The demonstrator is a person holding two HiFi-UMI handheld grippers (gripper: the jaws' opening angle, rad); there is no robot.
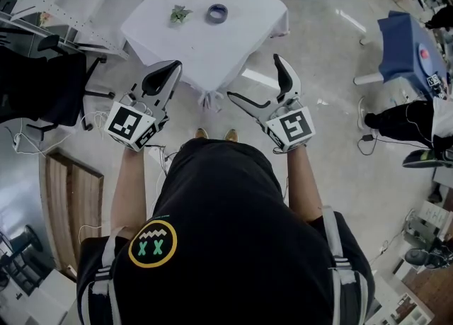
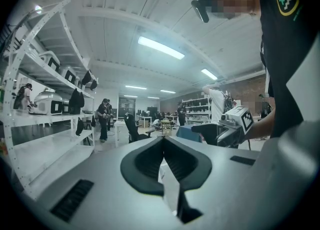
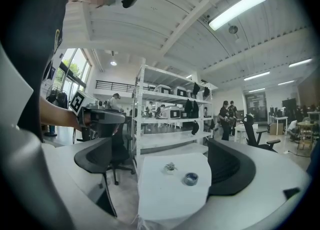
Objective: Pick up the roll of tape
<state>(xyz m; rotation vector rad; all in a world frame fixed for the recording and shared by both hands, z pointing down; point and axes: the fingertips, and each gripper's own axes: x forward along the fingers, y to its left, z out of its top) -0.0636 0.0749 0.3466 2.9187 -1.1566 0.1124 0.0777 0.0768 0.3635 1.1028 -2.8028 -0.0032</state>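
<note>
Standing back from the white table (image 1: 212, 47), with both tools held out flat and aimed at it. Holding the right gripper (image 1: 255, 77) wide open with nothing between its jaws, most likely to be ready to go around the roll of tape (image 1: 217, 13). Holding the left gripper (image 1: 170, 69) shut tight and empty, likely because one tool is enough for this job.

Lying flat on the far part of the table, the blue roll of tape, with a small green thing (image 1: 179, 13) near it at 9 o'clock. Seen from the head, at about 11 o'clock from the right gripper and well apart from it. Seen from the right gripper's own view, framed between the two open jaws, a bit nearer the jaw at 3 o'clock, but far off. Touching nothing but the table.

Left to do, by the look of it: stepping closer, then reaching out toward 12 o'clock.
</note>
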